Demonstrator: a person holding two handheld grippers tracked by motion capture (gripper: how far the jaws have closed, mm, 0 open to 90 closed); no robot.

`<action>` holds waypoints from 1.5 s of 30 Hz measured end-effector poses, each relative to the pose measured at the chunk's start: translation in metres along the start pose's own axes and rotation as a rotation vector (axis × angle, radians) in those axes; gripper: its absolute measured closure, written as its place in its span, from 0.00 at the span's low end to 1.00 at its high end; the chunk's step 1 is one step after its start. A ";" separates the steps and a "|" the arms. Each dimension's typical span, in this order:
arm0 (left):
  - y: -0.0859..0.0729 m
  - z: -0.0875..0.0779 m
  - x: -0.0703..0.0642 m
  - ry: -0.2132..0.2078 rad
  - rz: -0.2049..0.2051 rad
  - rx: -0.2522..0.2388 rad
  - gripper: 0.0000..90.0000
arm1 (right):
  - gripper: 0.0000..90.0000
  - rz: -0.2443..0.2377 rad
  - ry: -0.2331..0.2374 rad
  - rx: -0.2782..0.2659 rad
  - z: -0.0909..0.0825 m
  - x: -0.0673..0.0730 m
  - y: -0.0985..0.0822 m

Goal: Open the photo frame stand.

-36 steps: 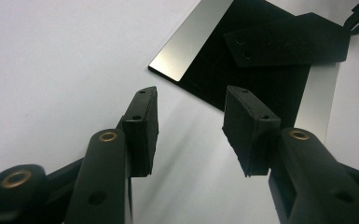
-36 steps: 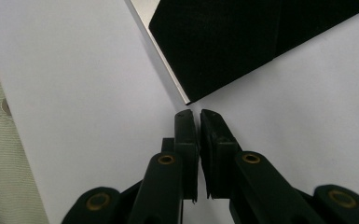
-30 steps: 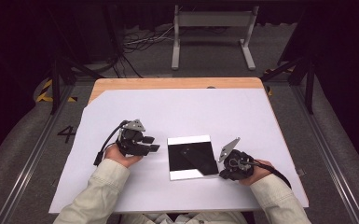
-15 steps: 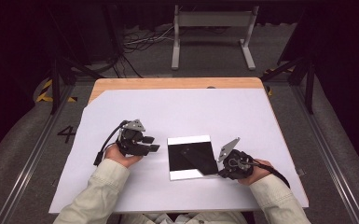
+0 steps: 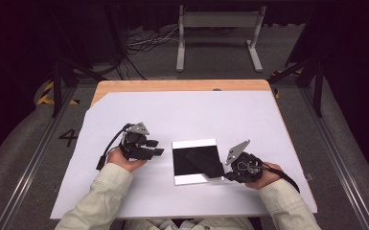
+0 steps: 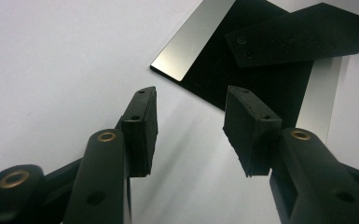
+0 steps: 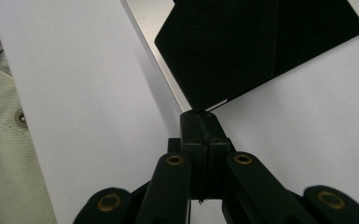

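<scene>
White sheet (image 5: 191, 115) around mirror plate (image 5: 194, 162), cables (image 5: 139, 43) beyond.

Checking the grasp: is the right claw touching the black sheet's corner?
Touching. The right gripper view shows the right claw shut, with the black sheet's corner pinched between its pads.

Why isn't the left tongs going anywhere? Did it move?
No. The left tongs sits at the same spot beside the black square sheet on the white table cover, open.

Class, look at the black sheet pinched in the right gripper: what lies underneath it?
Under the lifted black sheet lies a shiny plate resting on the white table cover; the part beneath the sheet stays hidden. The right gripper clamps its corner.
</scene>
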State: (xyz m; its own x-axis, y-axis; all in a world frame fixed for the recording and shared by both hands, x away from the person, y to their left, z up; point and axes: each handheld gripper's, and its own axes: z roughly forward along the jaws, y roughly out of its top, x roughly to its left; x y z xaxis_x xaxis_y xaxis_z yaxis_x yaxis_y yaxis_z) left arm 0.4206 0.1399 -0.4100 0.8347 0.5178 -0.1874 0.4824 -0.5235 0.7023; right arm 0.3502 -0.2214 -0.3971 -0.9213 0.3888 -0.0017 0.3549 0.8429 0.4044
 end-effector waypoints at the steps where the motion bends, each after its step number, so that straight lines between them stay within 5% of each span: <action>1: 0.000 0.000 0.000 0.001 0.000 0.000 0.61 | 1.00 -0.001 -0.001 -0.007 -0.002 0.000 0.000; 30: 0.000 0.002 -0.002 -0.006 0.025 0.011 0.69 | 1.00 0.003 -0.043 -0.202 -0.023 0.008 0.011; 45: 0.000 0.003 -0.003 -0.012 0.034 0.023 0.71 | 1.00 0.009 -0.105 -0.285 -0.029 0.014 0.018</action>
State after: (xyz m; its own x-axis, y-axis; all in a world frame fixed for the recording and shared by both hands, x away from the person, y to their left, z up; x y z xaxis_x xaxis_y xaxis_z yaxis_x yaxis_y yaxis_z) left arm 0.4191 0.1364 -0.4112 0.8536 0.4917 -0.1719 0.4596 -0.5558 0.6927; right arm 0.3395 -0.2115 -0.3631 -0.8915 0.4450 -0.0855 0.2907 0.7063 0.6455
